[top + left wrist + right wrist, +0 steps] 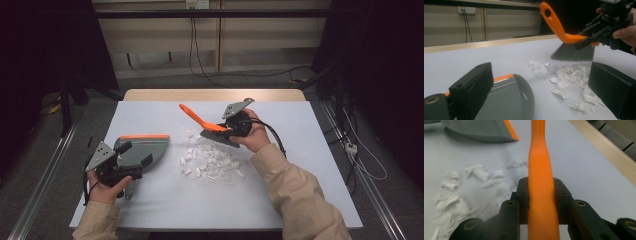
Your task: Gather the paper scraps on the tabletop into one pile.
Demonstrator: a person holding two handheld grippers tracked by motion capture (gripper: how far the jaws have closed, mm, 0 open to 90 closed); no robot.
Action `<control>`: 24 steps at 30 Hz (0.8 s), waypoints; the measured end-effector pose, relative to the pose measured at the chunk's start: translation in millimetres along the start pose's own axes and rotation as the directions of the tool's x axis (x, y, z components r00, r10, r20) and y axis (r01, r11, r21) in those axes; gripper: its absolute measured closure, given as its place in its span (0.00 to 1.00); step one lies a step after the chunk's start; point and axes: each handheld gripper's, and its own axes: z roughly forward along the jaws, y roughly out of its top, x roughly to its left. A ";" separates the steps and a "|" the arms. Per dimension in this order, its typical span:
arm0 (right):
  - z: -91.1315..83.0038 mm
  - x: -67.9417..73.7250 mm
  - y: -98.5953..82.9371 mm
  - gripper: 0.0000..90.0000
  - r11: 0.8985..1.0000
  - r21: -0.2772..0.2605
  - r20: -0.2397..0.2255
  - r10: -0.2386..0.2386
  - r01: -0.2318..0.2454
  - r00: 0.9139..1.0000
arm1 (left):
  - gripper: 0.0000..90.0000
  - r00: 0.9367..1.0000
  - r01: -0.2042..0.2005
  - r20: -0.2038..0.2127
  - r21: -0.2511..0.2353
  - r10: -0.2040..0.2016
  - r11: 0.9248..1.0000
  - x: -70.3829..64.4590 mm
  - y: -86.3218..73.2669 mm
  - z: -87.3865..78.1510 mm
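The right gripper (234, 126) was clamped on the orange handle of a small hand brush (207, 125), its two black jaws pressed against either side of the handle near where it met the brush head; the right gripper view showed the handle running straight up between them. That grip low on the handle probably gave firm control of the dark bristles, which hung at the far right edge of a pile of white paper scraps (209, 159) in the middle of the white table cover (300, 190). In the left gripper view the bristles looked to be just above the scraps, not pressed into them, though whether they touched could not be told. The brush sat on the side of the pile away from the dustpan (142, 148), a placement that suited sweeping the scraps leftward. The grey dustpan lay flat on the cover to the left of the pile, its orange-edged lip at its far side and one edge near the scraps but apart from them. The left gripper (131, 156) was at the dustpan's near end, jaws spread with the pan between or beneath them; it looked placed to steady the pan, but whether it actually gripped it could not be told.
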 end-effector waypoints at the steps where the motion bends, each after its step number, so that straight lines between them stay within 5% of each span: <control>1: 1.6 -2.5 1.9 0.80 1.000 -0.008 0.006 0.009 -0.009 1.000 | 0.07 1.000 0.003 0.000 -0.001 -0.003 1.000 0.1 0.0 -0.1; 7: 24.7 -19.3 10.7 0.80 0.998 -0.037 0.071 0.045 -0.042 0.996 | 0.07 1.000 0.012 -0.003 -0.002 -0.012 1.000 0.4 -0.8 1.0; 14: 59.1 -31.0 15.3 0.80 0.998 -0.036 0.072 0.052 -0.049 0.996 | 0.07 1.000 0.019 -0.016 -0.006 -0.019 1.000 -0.2 -0.8 0.9; 20: 79.6 -30.1 23.1 0.80 1.000 -0.004 0.040 0.010 -0.010 0.999 | 0.07 1.000 0.021 -0.018 -0.014 -0.021 1.000 -3.0 0.1 -0.3; 24: 78.5 -23.2 24.9 0.80 0.999 0.020 -0.010 -0.048 0.049 0.999 | 0.07 1.000 0.017 -0.015 -0.008 -0.017 1.000 -4.1 -1.0 -0.5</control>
